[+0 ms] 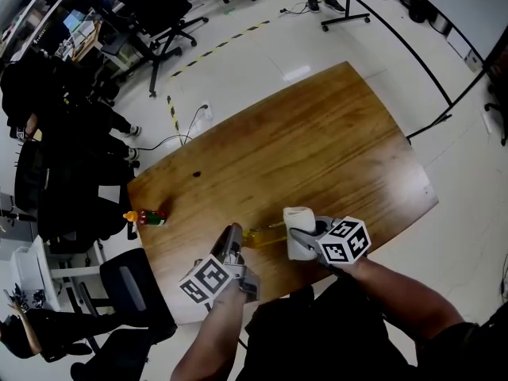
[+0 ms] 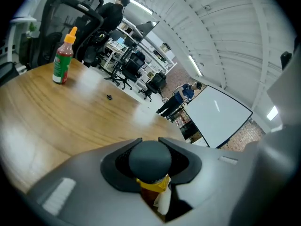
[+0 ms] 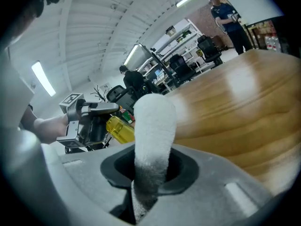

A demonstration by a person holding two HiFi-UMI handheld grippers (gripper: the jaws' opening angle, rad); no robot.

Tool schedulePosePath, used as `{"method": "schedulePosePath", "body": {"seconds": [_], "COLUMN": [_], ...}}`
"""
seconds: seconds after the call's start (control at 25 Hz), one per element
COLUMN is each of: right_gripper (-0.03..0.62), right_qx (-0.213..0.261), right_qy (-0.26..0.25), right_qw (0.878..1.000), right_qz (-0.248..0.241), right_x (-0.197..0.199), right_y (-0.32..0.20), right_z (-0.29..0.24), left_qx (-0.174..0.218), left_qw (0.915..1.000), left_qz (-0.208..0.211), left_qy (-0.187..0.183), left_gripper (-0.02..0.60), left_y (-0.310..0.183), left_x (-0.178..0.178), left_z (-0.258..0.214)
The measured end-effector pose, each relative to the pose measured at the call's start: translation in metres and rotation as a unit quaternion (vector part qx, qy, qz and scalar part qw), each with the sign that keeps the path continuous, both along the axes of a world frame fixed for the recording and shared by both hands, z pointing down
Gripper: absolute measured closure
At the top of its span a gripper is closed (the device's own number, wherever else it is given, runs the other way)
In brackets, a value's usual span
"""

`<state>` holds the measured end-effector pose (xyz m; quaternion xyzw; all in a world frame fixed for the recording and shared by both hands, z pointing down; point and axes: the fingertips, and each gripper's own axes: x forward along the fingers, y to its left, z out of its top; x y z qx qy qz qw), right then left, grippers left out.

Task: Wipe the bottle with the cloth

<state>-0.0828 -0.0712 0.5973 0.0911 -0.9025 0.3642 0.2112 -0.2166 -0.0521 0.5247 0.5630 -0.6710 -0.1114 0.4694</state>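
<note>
the left gripper is clenched on the bottle, its jaws set around the dark cap with the yellow body running out sideways toward the right gripper. the bottle hangs in the air above the table, over its near edge, just in front of the person. the right gripper grips the cloth, a white folded pad that stands up out of its jaws. the bottle's free end sits just beside the cloth; whether they touch cannot be told.

both grippers work at the near rim of the table. beyond them a wide stretch of wood runs to the far rounded edge, and to the right edge as well. on the left side a sauce bottle with a red body and orange cap stands upright close to the left edge, well apart from the left gripper. a small dark speck lies on the wood further in. 1 black chair stands against the near left corner, and pale floor spreads past the far edge.
</note>
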Motion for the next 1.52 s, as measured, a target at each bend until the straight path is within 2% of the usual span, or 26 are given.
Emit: {"method": "schedulePosePath", "body": {"seconds": [0.24, 0.32, 0.4, 0.48, 0.52, 0.56, 0.6, 0.64, 0.72, 0.76, 0.8, 0.84, 0.88, 0.96, 1.12, 1.24, 1.4, 1.52], "right_gripper": [0.522, 0.522, 0.522, 0.522, 0.522, 0.522, 0.522, 0.522, 0.522, 0.522, 0.522, 0.522, 0.522, 0.522, 0.522, 0.522, 0.522, 0.522], "right_qx": [-0.001, 0.006, 0.013, 0.022, 0.027, 0.032, 0.036, 0.038, 0.037, 0.036, 0.035, 0.035, 0.037, 0.040, 0.039, 0.038, 0.035, 0.031], "right_qy": [0.070, 0.055, 0.034, 0.022, 0.019, 0.016, 0.013, 0.011, 0.004, -0.001, -0.005, -0.010, -0.014, -0.021, -0.032, -0.041, -0.051, -0.056], "right_qw": [0.997, 0.998, 0.999, 0.999, 0.999, 0.999, 0.999, 0.999, 0.999, 0.999, 0.999, 0.999, 0.999, 0.999, 0.999, 0.998, 0.997, 0.995], "right_qz": [0.015, 0.020, 0.026, 0.031, 0.033, 0.033, 0.033, 0.033, 0.028, 0.024, 0.017, 0.011, 0.005, -0.004, -0.020, -0.036, -0.055, -0.073], "right_x": [0.020, 0.026, 0.035, 0.048, 0.057, 0.066, 0.076, 0.085, 0.099, 0.104, 0.108, 0.111, 0.113, 0.117, 0.125, 0.124, 0.132, 0.145], "right_y": [-0.014, -0.018, -0.024, -0.032, -0.035, -0.038, -0.041, -0.042, -0.043, -0.042, -0.041, -0.040, -0.040, -0.040, -0.041, -0.041, -0.044, -0.048], "right_z": [0.012, 0.000, -0.017, -0.034, -0.043, -0.051, -0.058, -0.065, -0.078, -0.085, -0.091, -0.097, -0.103, -0.111, -0.125, -0.127, -0.133, -0.132], "left_qx": [-0.002, 0.001, 0.008, 0.018, 0.024, 0.031, 0.040, 0.049, 0.066, 0.072, 0.076, 0.079, 0.079, 0.075, 0.060, 0.059, 0.073, 0.064], "left_qw": [0.9995, 0.9988, 0.9959, 0.9876, 0.9798, 0.9683, 0.9528, 0.9337, 0.8894, 0.8681, 0.8508, 0.8391, 0.8336, 0.8362, 0.8546, 0.8616, 0.8795, 0.8819], "left_qz": [0.014, 0.028, 0.058, 0.105, 0.137, 0.175, 0.217, 0.259, 0.332, 0.359, 0.377, 0.387, 0.390, 0.381, 0.374, 0.366, 0.336, 0.325], "left_qy": [-0.028, -0.041, -0.069, -0.115, -0.144, -0.175, -0.209, -0.242, -0.307, -0.335, -0.358, -0.373, -0.383, -0.387, -0.355, -0.347, -0.329, -0.336], "left_gripper": [0.456, 0.456, 0.457, 0.457, 0.456, 0.457, 0.456, 0.456, 0.456, 0.456, 0.456, 0.456, 0.456, 0.454, 0.441, 0.370, 0.321, 0.308], "left_y": [-0.004, -0.007, -0.013, -0.022, -0.026, -0.029, -0.031, -0.032, -0.030, -0.029, -0.028, -0.027, -0.027, -0.030, -0.037, -0.035, -0.027, -0.014], "left_x": [0.005, 0.012, 0.025, 0.044, 0.057, 0.074, 0.092, 0.111, 0.145, 0.158, 0.168, 0.176, 0.181, 0.183, 0.183, 0.178, 0.178, 0.187], "left_z": [-0.003, -0.006, -0.013, -0.023, -0.028, -0.033, -0.038, -0.041, -0.043, -0.042, -0.042, -0.041, -0.040, -0.039, -0.037, -0.032, -0.046, -0.050]}}
